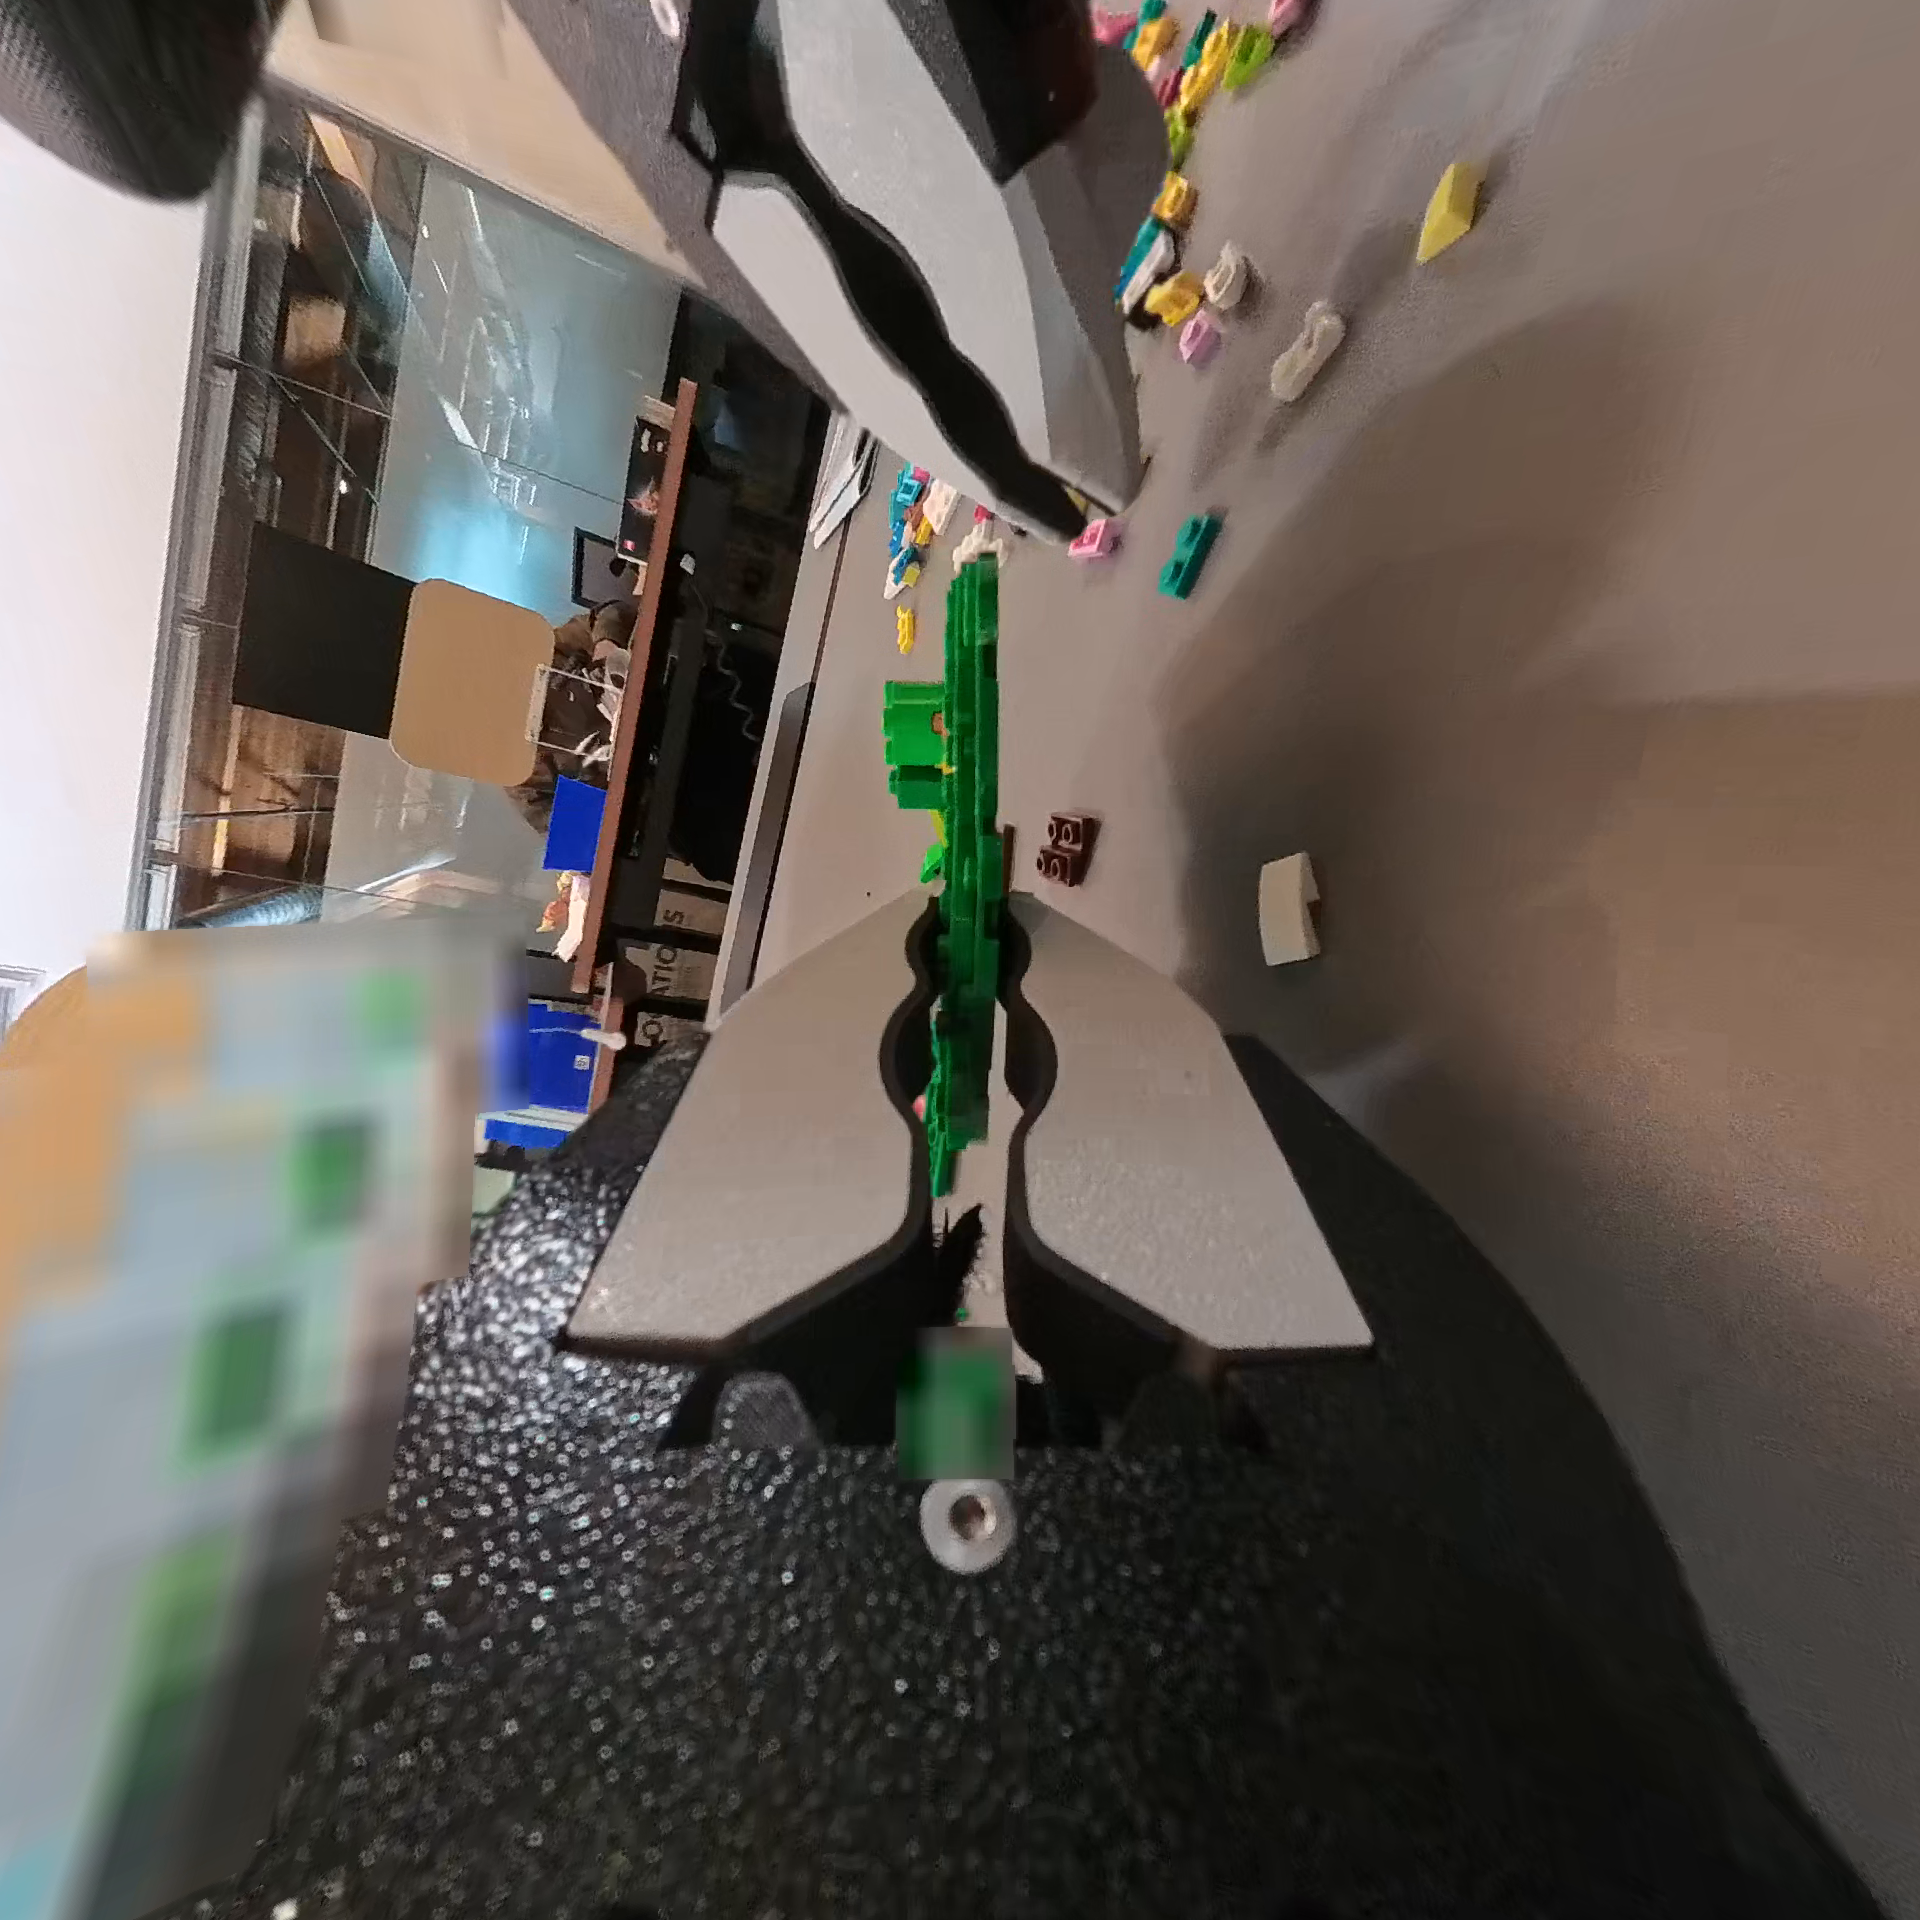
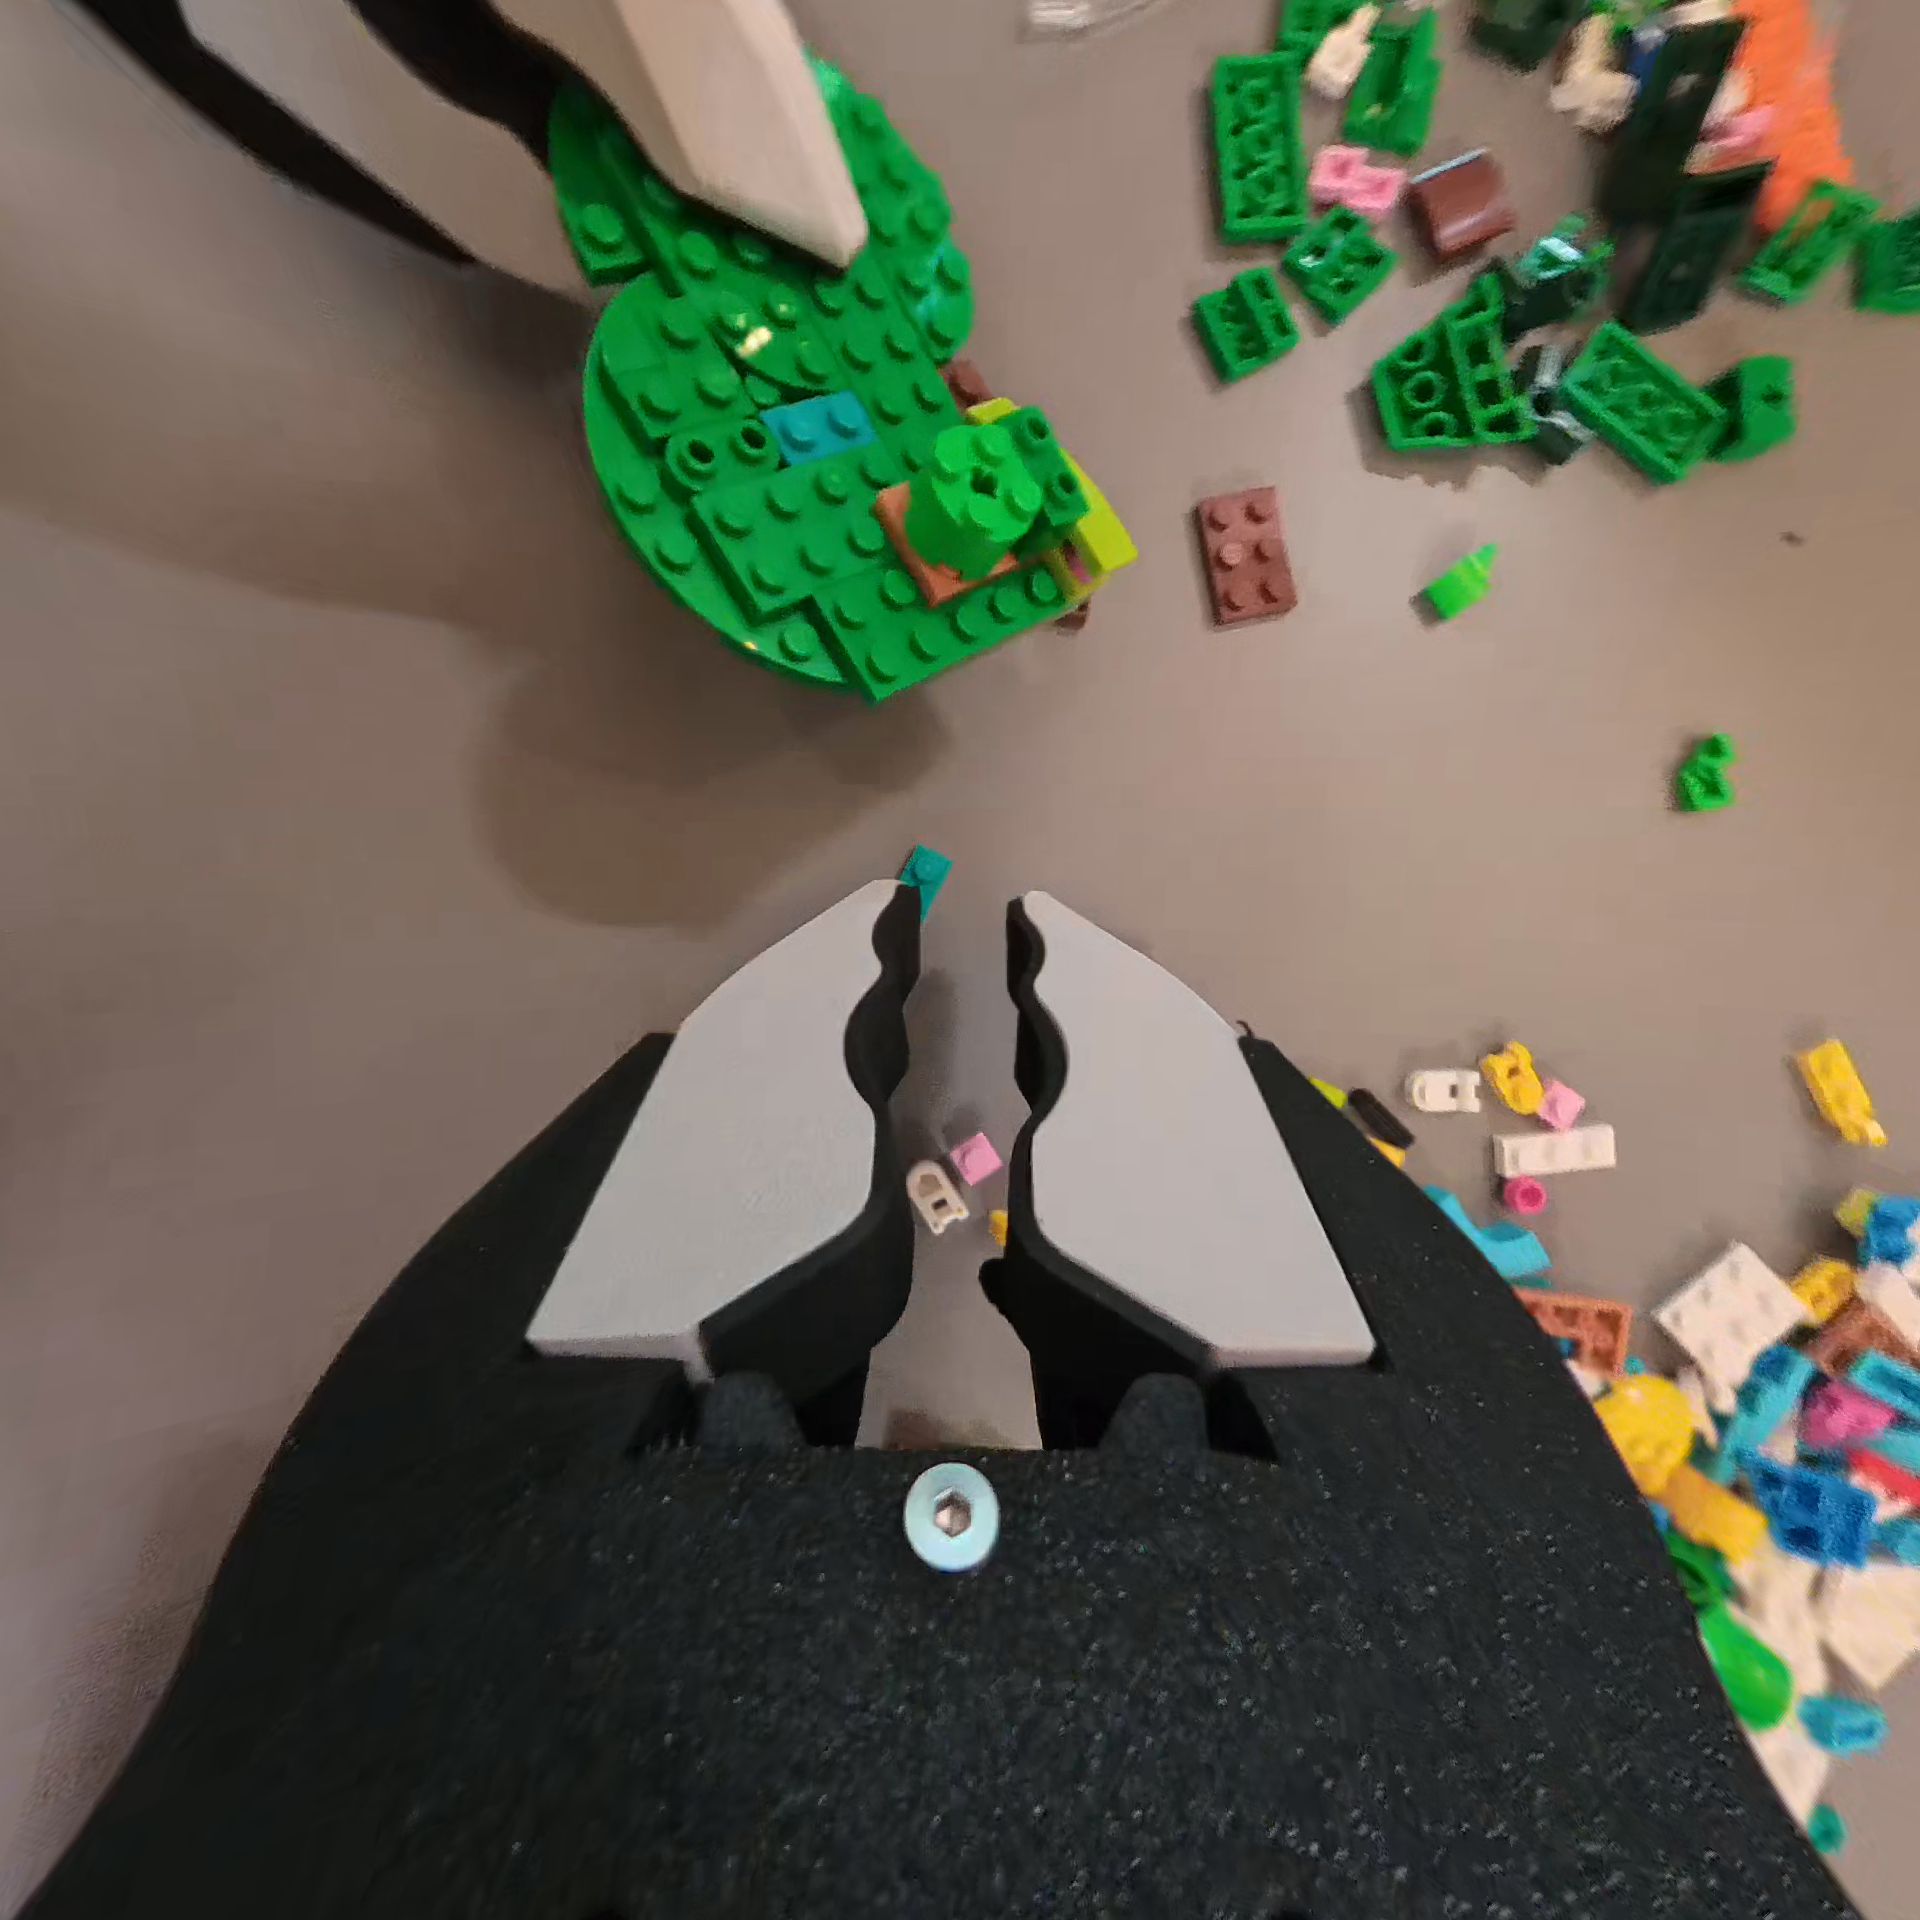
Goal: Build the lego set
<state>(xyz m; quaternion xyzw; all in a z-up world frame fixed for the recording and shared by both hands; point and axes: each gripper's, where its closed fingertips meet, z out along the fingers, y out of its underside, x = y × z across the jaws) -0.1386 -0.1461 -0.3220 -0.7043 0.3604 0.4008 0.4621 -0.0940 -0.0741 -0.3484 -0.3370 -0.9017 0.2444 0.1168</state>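
The green round Lego base (image 2: 727,416) lies on the grey table (image 2: 312,727). It carries a teal two-stud plate (image 2: 816,426) and a lime-green round stack (image 2: 977,499) on a brown plate. My left gripper (image 1: 971,914) is shut on the base's edge, which shows edge-on (image 1: 971,727). One of its fingers (image 2: 748,135) lies over the base's far side. My right gripper (image 2: 961,899) is slightly open above the table, nearer than the base. A tiny teal piece (image 2: 925,868) sits at its left fingertip; I cannot tell if it touches. The right gripper also shows in the left wrist view (image 1: 1075,520).
A brown plate (image 2: 1245,556) lies right of the base. Loose green pieces (image 2: 1455,395) are heaped at the far right, and a mixed coloured pile (image 2: 1766,1403) at the near right. Small pink and white pieces (image 2: 956,1179) lie under my right fingers. A dark brown brick (image 1: 1070,847) and a cream piece (image 1: 1288,909) lie beside the base. The grippers' ends are close to 9 cm from one another.
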